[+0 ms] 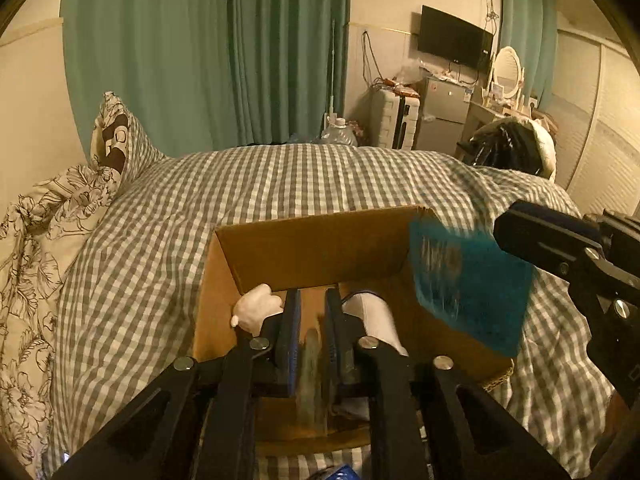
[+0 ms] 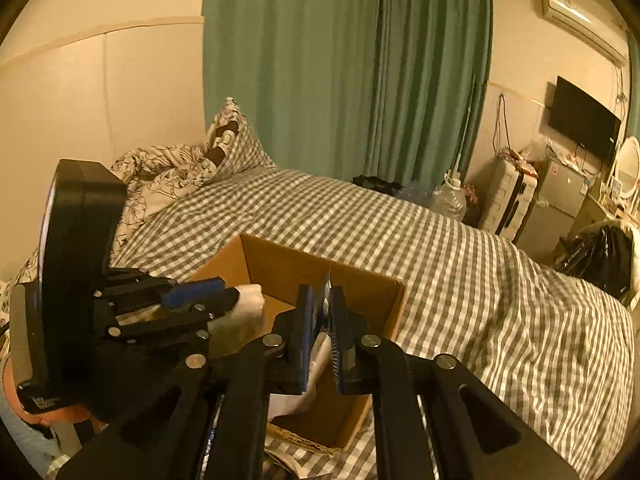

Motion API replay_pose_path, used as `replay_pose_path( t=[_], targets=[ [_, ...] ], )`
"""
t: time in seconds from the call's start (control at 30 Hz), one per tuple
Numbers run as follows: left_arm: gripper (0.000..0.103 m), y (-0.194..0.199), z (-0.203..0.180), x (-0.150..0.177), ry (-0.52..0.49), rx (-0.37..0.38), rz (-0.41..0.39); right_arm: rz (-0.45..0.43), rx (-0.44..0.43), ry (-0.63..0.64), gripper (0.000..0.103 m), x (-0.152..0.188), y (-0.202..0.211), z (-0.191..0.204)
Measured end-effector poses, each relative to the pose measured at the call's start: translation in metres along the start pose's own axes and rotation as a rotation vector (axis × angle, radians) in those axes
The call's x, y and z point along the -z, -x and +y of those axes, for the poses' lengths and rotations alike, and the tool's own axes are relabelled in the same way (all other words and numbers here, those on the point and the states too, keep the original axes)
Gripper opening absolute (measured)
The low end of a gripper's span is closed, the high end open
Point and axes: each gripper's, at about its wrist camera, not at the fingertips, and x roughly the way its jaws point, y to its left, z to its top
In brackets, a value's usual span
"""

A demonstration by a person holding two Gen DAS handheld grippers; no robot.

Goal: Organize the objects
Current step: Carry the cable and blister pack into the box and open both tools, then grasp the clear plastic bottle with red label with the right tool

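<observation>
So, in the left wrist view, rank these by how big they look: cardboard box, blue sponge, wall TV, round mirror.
1. cardboard box
2. blue sponge, blurred
3. wall TV
4. round mirror

This is apparent size only: the TV and mirror are across the room, so fisheye distance shrinks them.

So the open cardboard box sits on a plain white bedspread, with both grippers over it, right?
Not quite: the cardboard box sits on a grey-and-white checked bedspread, not a plain white one. Both wrist views show it. The left gripper and right gripper are indeed over the open box.
</observation>
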Motion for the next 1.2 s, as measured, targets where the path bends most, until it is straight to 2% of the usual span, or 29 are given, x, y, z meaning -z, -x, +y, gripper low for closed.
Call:
replay_pose_path(
  t=[0.03, 0.07, 0.13, 0.23, 0.3, 0.33, 0.4, 0.5, 0.57, 0.7, 0.87, 1.07, 1.2],
  targets=[
    [0.029, 0.001, -0.001, 0.001, -0.004, -0.008, 0.002, -0.001, 0.007, -0.007, 0.029, 0.002, 0.002, -0.003],
    [0.045, 0.004, -0.002, 0.002, -0.005, -0.018, 0.0, -0.002, 0.01, -0.013, 0.041, 0.003, 0.004, -0.004],
    [0.06, 0.014, -0.002, 0.002, 0.007, -0.036, -0.021, -0.018, 0.02, -0.03, 0.047, 0.003, 0.015, -0.009],
    [0.062, 0.032, -0.001, 0.001, 0.026, -0.034, -0.033, -0.032, 0.041, -0.039, 0.057, 0.0, 0.037, -0.011],
    [0.071, 0.053, -0.003, 0.001, 0.025, -0.045, -0.059, -0.051, 0.063, -0.043, 0.067, -0.003, 0.057, -0.012],
    [0.075, 0.062, -0.004, 0.001, 0.022, -0.049, -0.075, -0.061, 0.07, -0.044, 0.069, -0.005, 0.068, -0.011],
    [0.076, 0.082, -0.005, 0.001, 0.018, -0.048, -0.103, -0.075, 0.083, -0.047, 0.079, -0.007, 0.092, -0.009],
    [0.09, 0.112, -0.008, 0.004, 0.018, -0.053, -0.143, -0.081, 0.114, -0.041, 0.09, -0.01, 0.124, -0.004],
    [0.097, 0.129, -0.009, 0.007, 0.019, -0.062, -0.171, -0.094, 0.126, -0.034, 0.093, -0.011, 0.14, 0.0],
    [0.101, 0.158, -0.014, 0.018, 0.003, -0.078, -0.202, -0.11, 0.155, -0.025, 0.097, -0.002, 0.179, 0.012],
    [0.102, 0.175, -0.011, 0.04, 0.011, -0.078, -0.203, -0.081, 0.198, -0.008, 0.098, 0.014, 0.199, 0.027],
    [0.103, 0.183, -0.002, 0.075, 0.041, -0.092, -0.173, -0.012, 0.212, -0.032, 0.099, 0.045, 0.197, 0.041],
    [0.103, 0.179, 0.006, 0.104, 0.082, -0.096, -0.132, 0.078, 0.207, -0.074, 0.099, 0.08, 0.179, 0.049]
  ],
)
